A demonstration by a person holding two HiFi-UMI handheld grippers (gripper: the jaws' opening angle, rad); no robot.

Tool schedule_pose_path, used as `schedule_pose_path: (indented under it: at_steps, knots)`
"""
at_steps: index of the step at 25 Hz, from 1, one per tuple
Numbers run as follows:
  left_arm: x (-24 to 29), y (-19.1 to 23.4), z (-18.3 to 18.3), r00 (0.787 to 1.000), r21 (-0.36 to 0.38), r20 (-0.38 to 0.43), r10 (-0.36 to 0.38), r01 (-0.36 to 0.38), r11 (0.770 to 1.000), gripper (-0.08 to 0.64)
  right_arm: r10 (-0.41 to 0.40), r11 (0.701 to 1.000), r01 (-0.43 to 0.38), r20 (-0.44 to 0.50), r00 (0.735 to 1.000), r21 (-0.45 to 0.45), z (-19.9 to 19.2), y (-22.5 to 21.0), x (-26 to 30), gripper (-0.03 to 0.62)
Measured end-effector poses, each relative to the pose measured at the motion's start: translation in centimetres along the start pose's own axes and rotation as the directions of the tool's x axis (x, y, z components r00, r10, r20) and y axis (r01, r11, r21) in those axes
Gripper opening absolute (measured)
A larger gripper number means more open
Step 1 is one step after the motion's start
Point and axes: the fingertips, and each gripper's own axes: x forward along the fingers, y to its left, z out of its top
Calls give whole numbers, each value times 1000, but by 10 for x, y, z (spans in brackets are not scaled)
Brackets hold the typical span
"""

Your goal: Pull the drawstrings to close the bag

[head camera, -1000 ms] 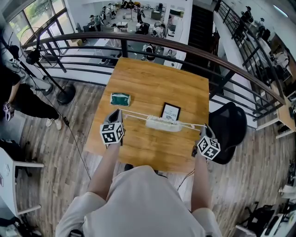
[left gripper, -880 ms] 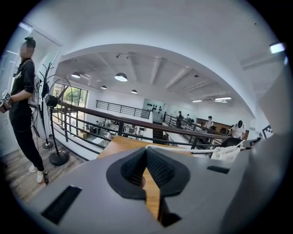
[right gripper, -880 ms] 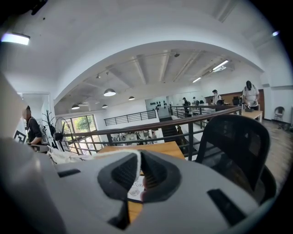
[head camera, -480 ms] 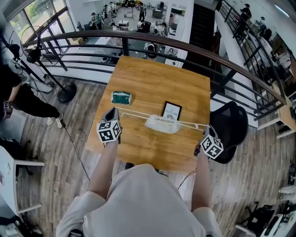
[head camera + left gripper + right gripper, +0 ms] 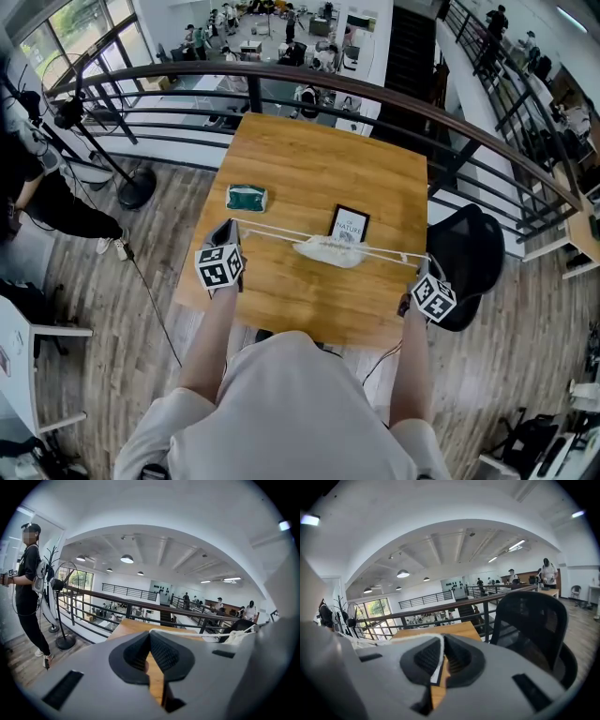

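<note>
Nearest the body, the left forearm (image 5: 208, 337) and right forearm (image 5: 411, 366) reach forward and splay outward, each tool aimed ahead and a little downward. The left gripper (image 5: 232, 226) sits at the table's (image 5: 309, 159) left edge, and the right gripper (image 5: 424, 264) is just off its right edge beside a black chair (image 5: 469, 248). Both sets of jaws are pressed together on cord: the left gripper view shows the left drawstring (image 5: 272, 230) leaving the top of the pinched pads and running off to the right. The right gripper view shows the right drawstring (image 5: 389, 253) threaded down between pads that stand almost touching. The two cords stretch straight and taut in one line across the tabletop, the left end a little farther from the person than the right. The pale bag (image 5: 328, 249) lies on the wood along that line, roughly midway, so neither hand is clearly nearer. Its long axis follows the cords and its mouth looks bunched, so the closing seems well advanced — any further pull would have to go outward along that same line, left hand leftward, right hand rightward. Just beyond the bag lies a dark-framed card (image 5: 348, 225), farther left a green pouch (image 5: 245, 198), and past the table's far edge the railing (image 5: 281, 80).
</note>
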Motion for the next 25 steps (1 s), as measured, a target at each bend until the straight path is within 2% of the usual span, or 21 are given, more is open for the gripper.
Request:
schedule_pose_path:
  at_steps: [8, 14, 25]
  knots:
    - [4, 2, -6, 1000, 10, -20, 15, -15, 1000, -2, -45, 999, 44, -31, 999, -15, -12, -10, 2, 2]
    - [12, 2, -5, 999, 44, -28, 37, -36, 998, -5, -52, 996, 49, -31, 998, -79, -20, 1, 3, 2]
    - [16, -10, 4, 1000, 42, -21, 14, -14, 999, -5, -45, 991, 45, 3, 999, -122, -4, 9, -4, 2]
